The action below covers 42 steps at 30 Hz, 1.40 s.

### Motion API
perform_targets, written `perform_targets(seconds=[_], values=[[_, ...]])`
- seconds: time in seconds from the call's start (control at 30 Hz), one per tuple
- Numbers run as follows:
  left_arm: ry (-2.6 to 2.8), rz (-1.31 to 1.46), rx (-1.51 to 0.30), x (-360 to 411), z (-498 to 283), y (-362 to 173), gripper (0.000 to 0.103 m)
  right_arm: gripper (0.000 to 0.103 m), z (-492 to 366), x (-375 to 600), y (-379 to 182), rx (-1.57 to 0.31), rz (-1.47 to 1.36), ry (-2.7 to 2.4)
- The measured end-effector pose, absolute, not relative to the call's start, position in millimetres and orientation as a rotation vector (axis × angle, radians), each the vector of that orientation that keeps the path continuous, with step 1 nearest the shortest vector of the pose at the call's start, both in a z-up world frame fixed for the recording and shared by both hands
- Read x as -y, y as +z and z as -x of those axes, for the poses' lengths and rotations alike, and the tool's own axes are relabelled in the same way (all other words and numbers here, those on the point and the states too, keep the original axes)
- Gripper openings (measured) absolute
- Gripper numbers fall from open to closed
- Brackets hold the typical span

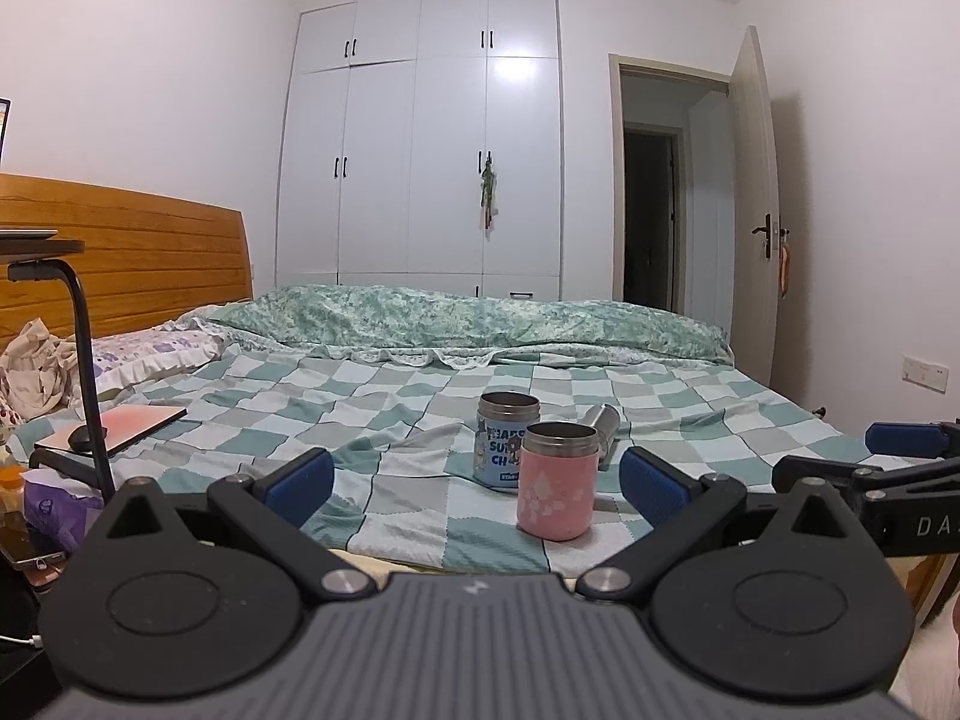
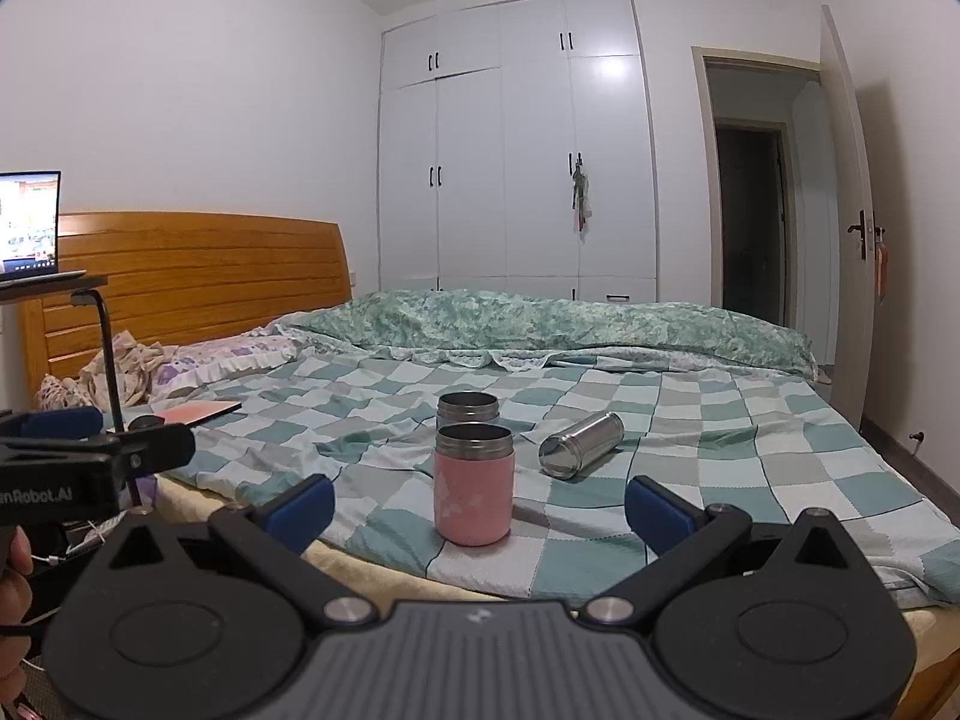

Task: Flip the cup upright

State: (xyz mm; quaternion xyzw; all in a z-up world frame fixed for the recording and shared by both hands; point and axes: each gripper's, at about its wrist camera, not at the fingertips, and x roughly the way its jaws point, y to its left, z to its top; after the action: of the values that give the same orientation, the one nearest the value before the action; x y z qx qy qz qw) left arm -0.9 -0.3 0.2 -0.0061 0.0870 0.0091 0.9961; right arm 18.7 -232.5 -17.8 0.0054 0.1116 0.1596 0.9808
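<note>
While both of your grippers hang short of the bed's near edge, neither has anything in it: the left gripper (image 1: 477,477) and the right gripper (image 2: 480,507) each stand with jaws spread wide, blue pads well apart. Nearest you on the checked sheet (image 2: 750,462), close to that edge, stands the pink cup (image 2: 474,483), mouth up. Just behind it stands the blue cup (image 1: 507,441) (its print is only readable from the left wrist), also upright. The one you want is the steel cup (image 2: 581,443), lying on its side to the right of those two, farther toward the middle of the bed, its closed end turned toward you. It looks stiff, light and probably slick, and it may roll on the soft bedding. Your best hold is likely across the barrel near its middle, pads squarely on opposite sides. Beyond lies the rolled quilt (image 2: 558,321).
</note>
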Motion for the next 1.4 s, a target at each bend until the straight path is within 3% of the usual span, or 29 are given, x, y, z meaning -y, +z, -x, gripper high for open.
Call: perform_targets(seconds=[1.4], values=[[0.018,0.015,-0.182,1.7,-0.9,-3.1,0.103,0.103,-18.7,234.4,-17.3,-0.226,-0.012,0.321]])
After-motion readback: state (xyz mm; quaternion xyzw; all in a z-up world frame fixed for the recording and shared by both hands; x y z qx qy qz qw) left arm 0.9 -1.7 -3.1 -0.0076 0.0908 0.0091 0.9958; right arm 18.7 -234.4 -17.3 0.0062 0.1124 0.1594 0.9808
